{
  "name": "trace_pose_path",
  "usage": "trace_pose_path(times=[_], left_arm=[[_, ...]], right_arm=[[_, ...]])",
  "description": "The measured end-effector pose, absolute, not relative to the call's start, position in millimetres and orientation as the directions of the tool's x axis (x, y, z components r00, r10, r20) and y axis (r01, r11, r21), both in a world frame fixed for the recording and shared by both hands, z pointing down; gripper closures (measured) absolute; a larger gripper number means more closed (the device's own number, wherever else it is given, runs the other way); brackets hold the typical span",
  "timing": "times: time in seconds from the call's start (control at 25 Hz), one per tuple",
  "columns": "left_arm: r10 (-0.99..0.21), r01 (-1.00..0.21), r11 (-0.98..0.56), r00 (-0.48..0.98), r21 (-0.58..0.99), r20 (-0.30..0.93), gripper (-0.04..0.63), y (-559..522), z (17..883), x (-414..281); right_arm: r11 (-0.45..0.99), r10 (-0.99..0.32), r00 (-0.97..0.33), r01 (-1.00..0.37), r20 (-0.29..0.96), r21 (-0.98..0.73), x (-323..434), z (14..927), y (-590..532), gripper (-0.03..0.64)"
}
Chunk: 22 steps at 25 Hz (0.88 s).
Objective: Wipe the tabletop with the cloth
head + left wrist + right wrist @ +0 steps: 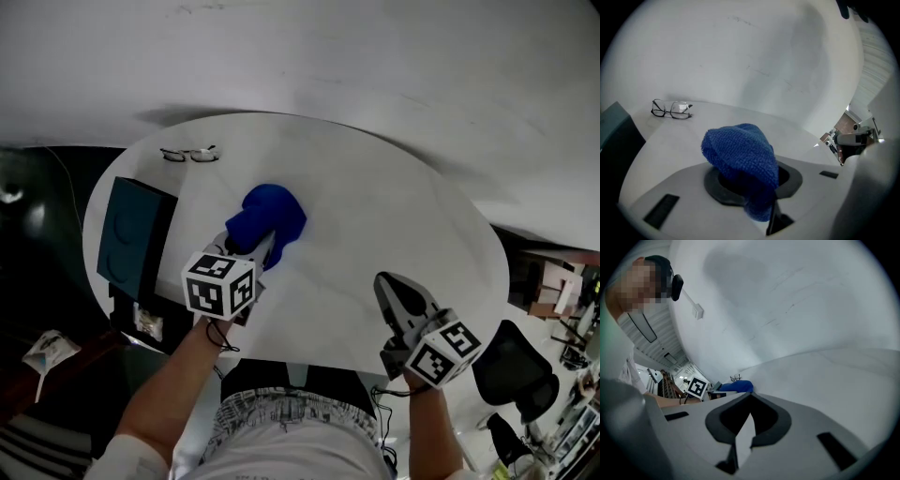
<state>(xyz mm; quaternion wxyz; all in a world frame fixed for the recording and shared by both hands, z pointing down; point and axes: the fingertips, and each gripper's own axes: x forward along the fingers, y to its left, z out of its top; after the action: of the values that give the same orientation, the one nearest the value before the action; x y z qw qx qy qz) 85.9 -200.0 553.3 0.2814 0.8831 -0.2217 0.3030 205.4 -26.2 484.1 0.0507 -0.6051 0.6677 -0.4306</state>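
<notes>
Two grippers, one cloth (269, 218), so how far along is the wiping? (mopfan)

Early or mid-way, I reckon. The left gripper (249, 244) has its jaws pinched on the blue cloth, which is bunched up into a lump around them. It's over the round white bench (375, 216), a bit nearer the person than the glasses (190, 155) and well apart from them. I can't tell whether the cloth is actually pressing on the surface or just held above it. (rigwatcher)

And the other one? (mopfan)

The right gripper (398, 295) is far from the glasses, at the person's edge of the bench. Its jaws are pressed together with nothing between them, so it looks parked. (rigwatcher)

Any wiped patch showing? (mopfan)

Nope, no streaks, no dirt, no wet marks, so nothing proves any area is done. My guess is that the grab is sorted and most of the sweeping is left. The glasses and the dark box (134, 234) just on the near side of them will need working around. (rigwatcher)
</notes>
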Motion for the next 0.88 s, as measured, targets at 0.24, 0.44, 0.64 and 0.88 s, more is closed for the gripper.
trace_pose_path(times=[0.24,0.44,0.64,0.88], left_arm=[[-0.145,-0.494,-0.785,0.733,0.374,0.665,0.482,-164.2,557.4,123.9],[-0.099,-0.448,-0.805,0.747,0.388,0.657,0.482,-141.2,558.0,151.4],[-0.06,-0.407,-0.823,0.757,0.396,0.651,0.482,-122.2,556.3,176.2],[-0.054,-0.398,-0.827,0.76,0.398,0.648,0.482,-115.1,557.2,182.9]], right_arm=[[-0.137,-0.864,-0.224,-0.758,0.452,-0.638,223.4,484.9,-3.1,0.611],[-0.166,-0.872,-0.189,-0.753,0.451,-0.637,237.4,485.1,15.7,0.611],[-0.19,-0.876,-0.165,-0.746,0.454,-0.638,250.6,485.4,33.3,0.611],[-0.187,-0.878,-0.166,-0.744,0.449,-0.642,252.1,487.0,38.3,0.611]])
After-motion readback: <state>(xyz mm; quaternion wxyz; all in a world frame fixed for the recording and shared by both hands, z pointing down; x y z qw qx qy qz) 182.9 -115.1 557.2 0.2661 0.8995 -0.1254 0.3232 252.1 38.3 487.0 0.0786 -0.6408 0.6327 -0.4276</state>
